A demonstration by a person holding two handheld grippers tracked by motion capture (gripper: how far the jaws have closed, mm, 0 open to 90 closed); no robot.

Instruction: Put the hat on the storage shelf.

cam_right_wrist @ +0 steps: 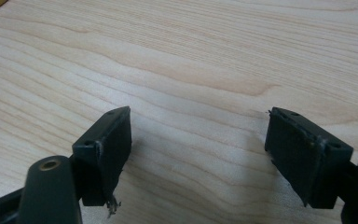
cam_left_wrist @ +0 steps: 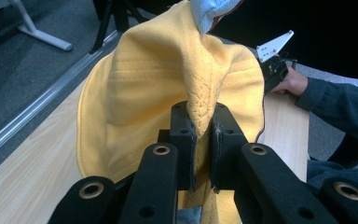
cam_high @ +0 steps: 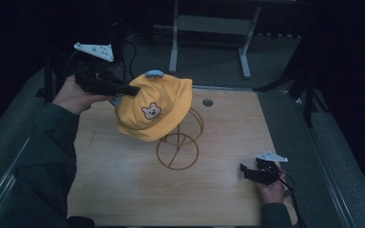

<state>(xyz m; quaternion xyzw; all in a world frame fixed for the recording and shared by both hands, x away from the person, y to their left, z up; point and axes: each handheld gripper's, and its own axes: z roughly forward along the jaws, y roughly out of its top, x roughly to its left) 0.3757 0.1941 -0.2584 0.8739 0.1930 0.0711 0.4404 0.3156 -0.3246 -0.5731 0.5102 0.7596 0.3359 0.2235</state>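
A person seated at a light wooden table (cam_high: 123,190) lifts a soft yellow cloth hat (cam_high: 154,107) with a small bear face on its front and a pale blue tab on its crown. The left gripper (cam_high: 132,90), held in the person's left hand (cam_high: 76,97) at the far left of the table, has its two black jaws closed tight on a pinched fold of the hat's fabric; in the left gripper view the yellow cloth (cam_left_wrist: 168,93) bunches up between the pads (cam_left_wrist: 182,135) and spreads out beyond them, with a bit of pale blue trim at the top. The hat hangs in the air above the table, tilted, in front of the upper hoop of a thin orange wire stand (cam_high: 178,151) whose round base ring rests on the tabletop near the middle. Whether the hat touches the stand cannot be told.

The right gripper (cam_high: 247,172) rests low at the near right edge of the table in the person's right hand (cam_high: 272,189), well apart from the hat. Its jaws stand wide apart over bare wood grain (cam_right_wrist: 191,70), holding nothing.
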